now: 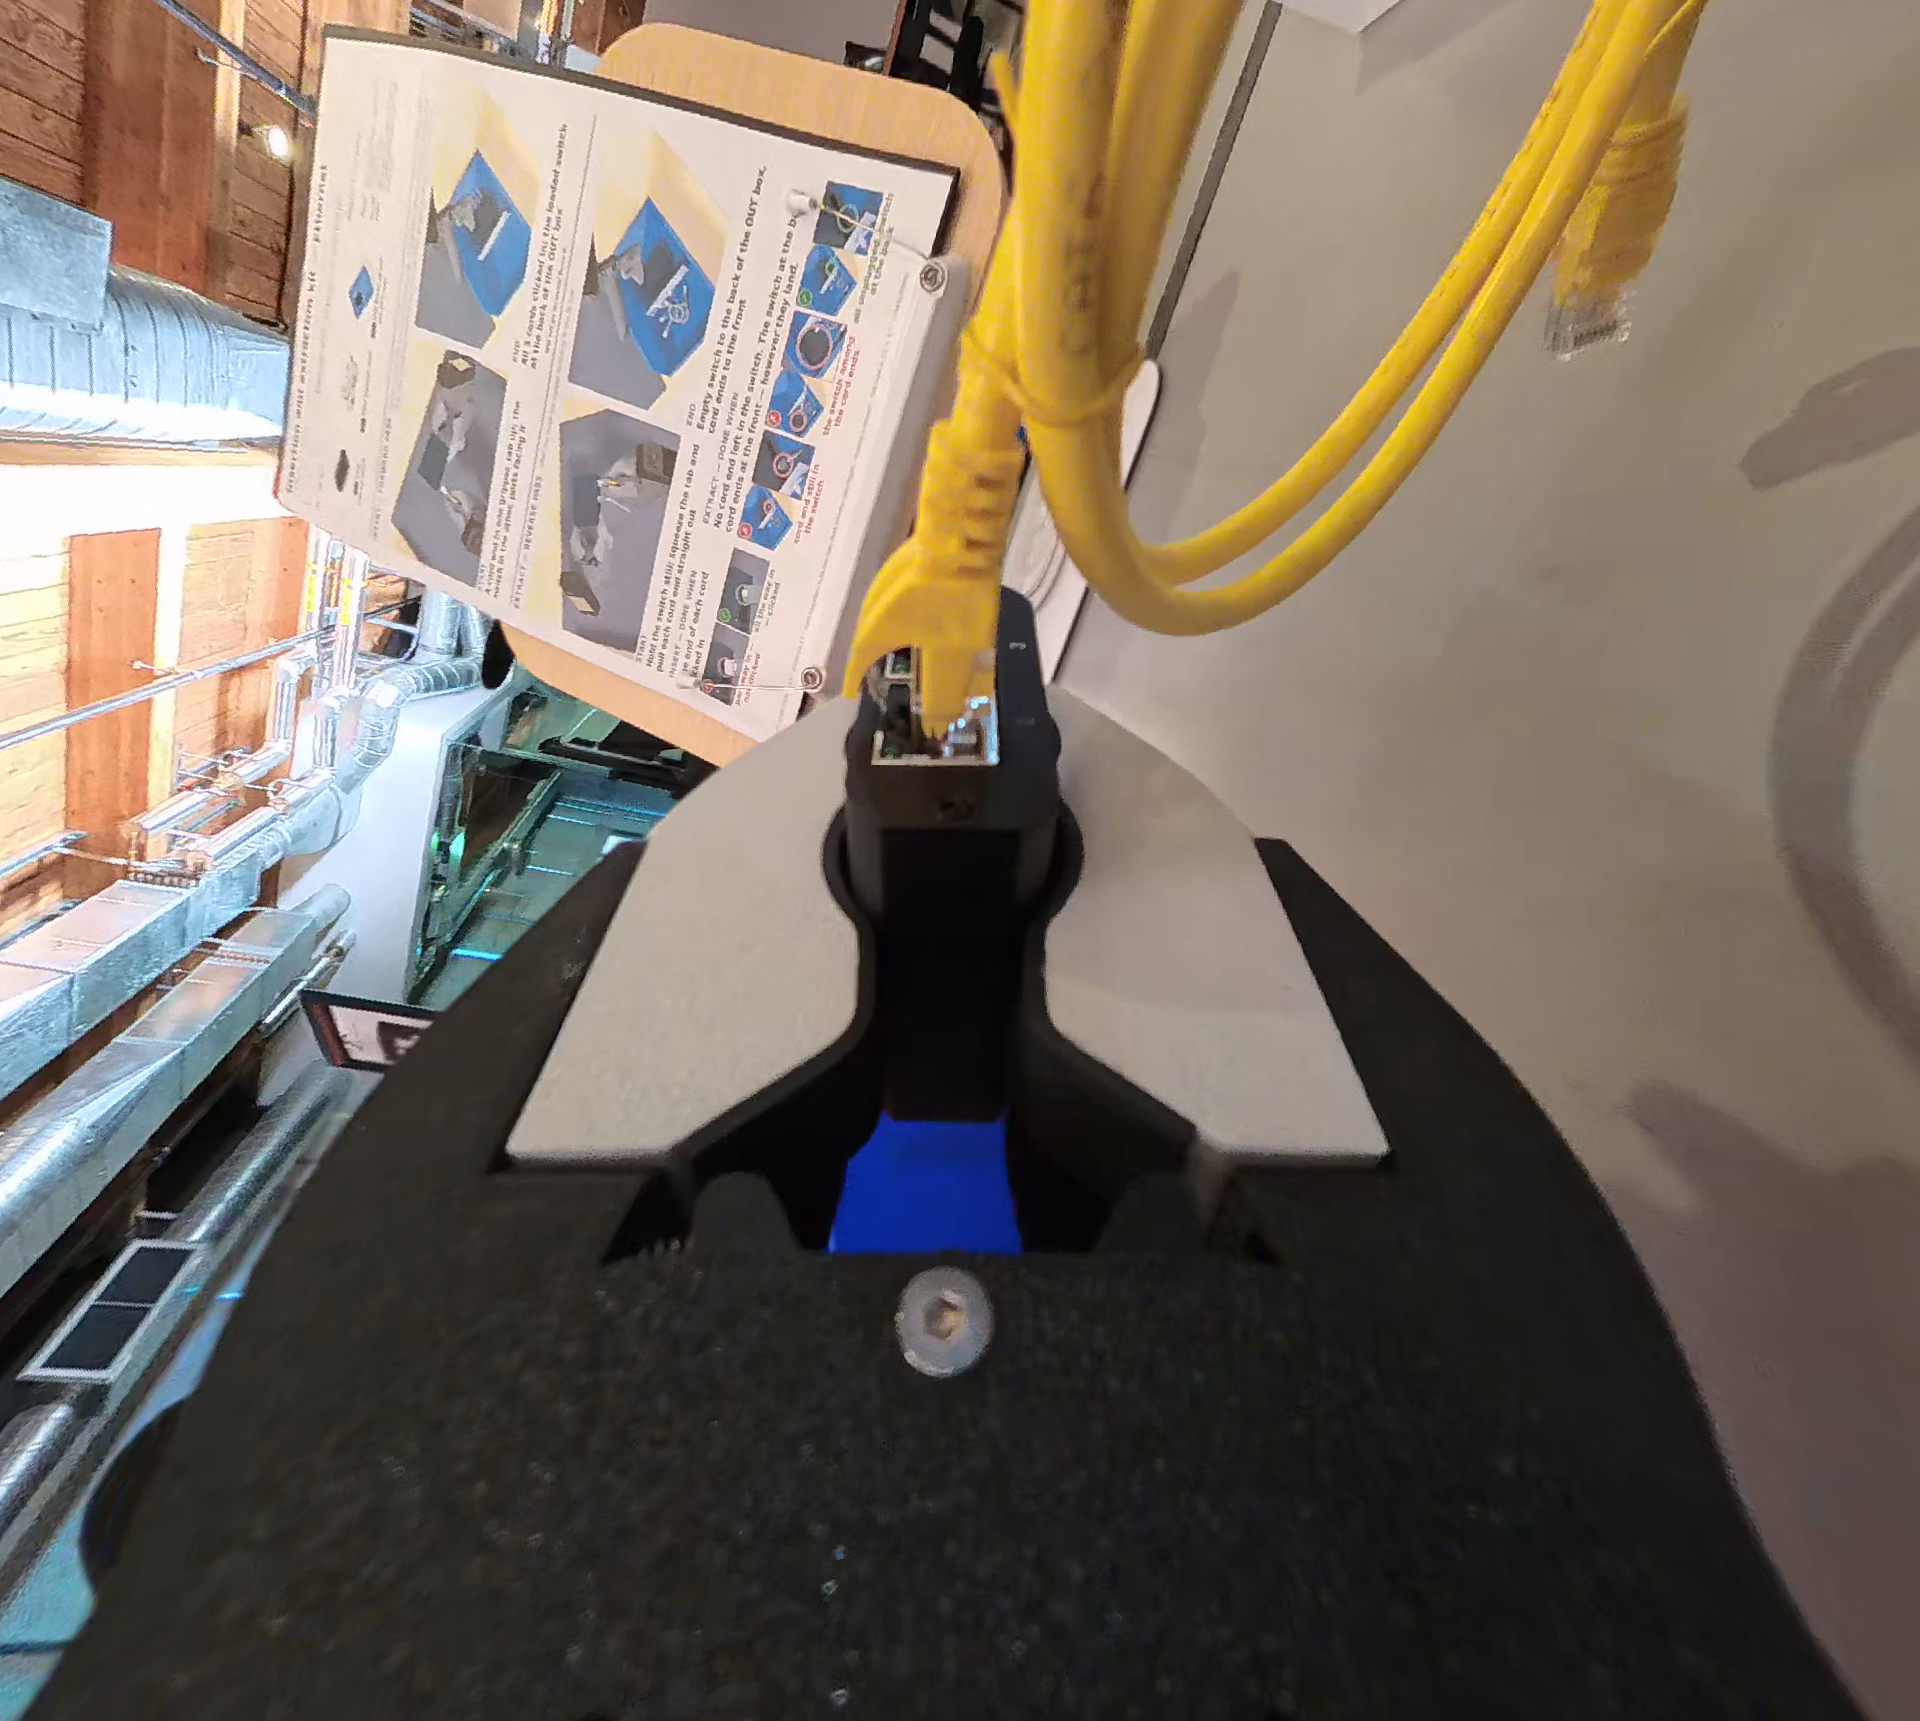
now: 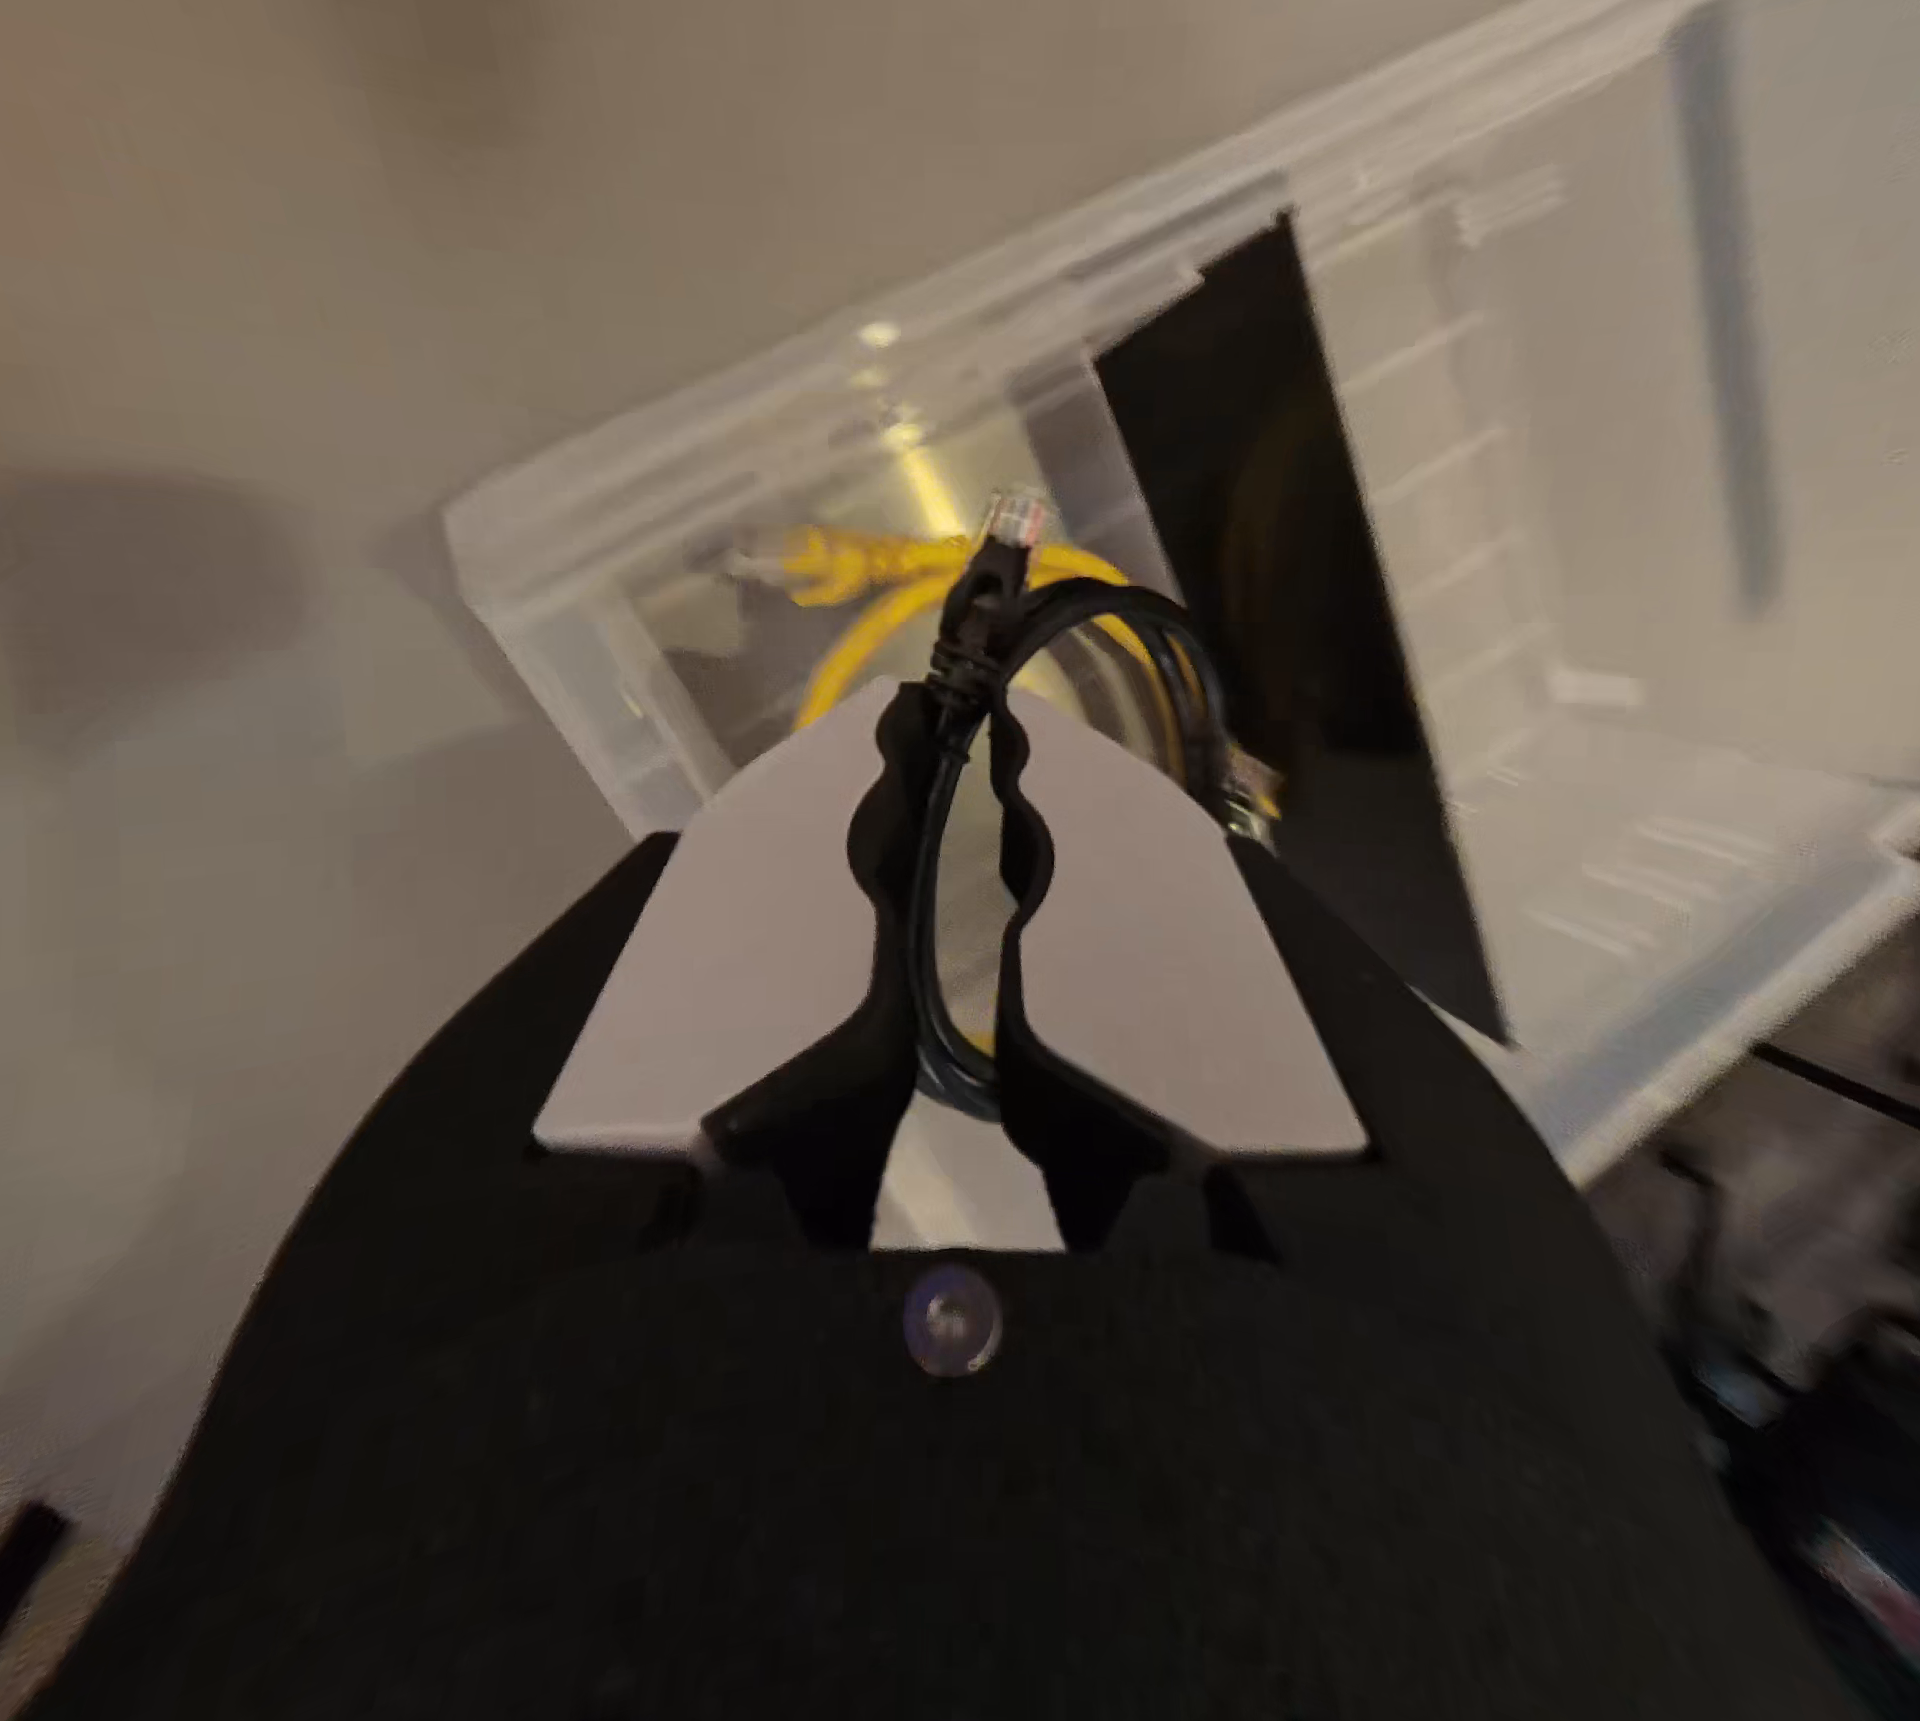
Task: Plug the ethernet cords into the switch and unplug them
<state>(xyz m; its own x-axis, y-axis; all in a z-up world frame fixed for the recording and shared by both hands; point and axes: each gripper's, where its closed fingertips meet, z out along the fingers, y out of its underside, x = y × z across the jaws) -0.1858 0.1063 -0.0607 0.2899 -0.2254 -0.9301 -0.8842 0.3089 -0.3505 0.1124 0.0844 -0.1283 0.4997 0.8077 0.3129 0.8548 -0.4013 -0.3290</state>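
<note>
Two clear plastic boxes (image 2: 1039,383) stand side by side on the grey table (image 1: 1558,840), with a dark panel (image 2: 1299,632) between them. Through the nearer box's wall a coiled yellow cord (image 2: 883,591) shows, lying inside with one plug end pointing left. What the farther box holds cannot be made out through the blur.

The right gripper (image 2: 951,715) is closed on a coiled black cord (image 2: 971,632), pinching it just below one plug, which sticks up past the fingertips. The cord's other plug hangs off to the right, close to the dark panel.

The left gripper (image 1: 951,840) is clamped on the black switch (image 1: 951,798), held end-on with its ports facing up. One yellow ethernet cord (image 1: 956,508) is plugged into a port of the switch. Its loops and loose plug end dangle above the table. An instruction sheet (image 1: 582,362) stands on a wooden board behind.
</note>
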